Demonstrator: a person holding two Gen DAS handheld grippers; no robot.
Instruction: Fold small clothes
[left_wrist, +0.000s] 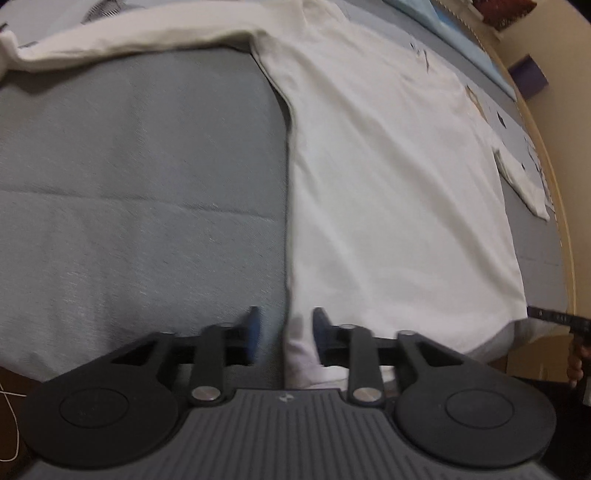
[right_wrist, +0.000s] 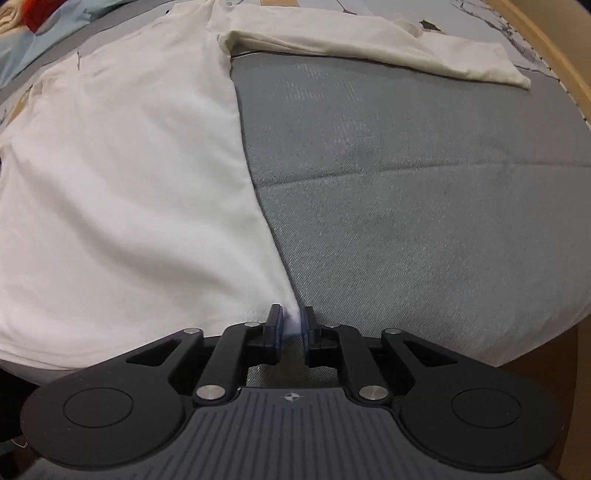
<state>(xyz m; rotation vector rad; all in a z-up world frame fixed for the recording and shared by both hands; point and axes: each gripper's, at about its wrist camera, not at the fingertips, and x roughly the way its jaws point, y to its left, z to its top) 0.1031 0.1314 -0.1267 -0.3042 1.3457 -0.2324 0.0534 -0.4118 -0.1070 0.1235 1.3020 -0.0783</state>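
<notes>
While tilted downward, right gripper (right_wrist: 290, 325) pinches shirt (right_wrist: 122, 184)

Cream shirt (left_wrist: 388, 184), seemingly grey bedcover (left_wrist: 129, 184)

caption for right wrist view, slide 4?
Right claw at the bottom corner of a white long-sleeved shirt spread on grey bedding.
</notes>
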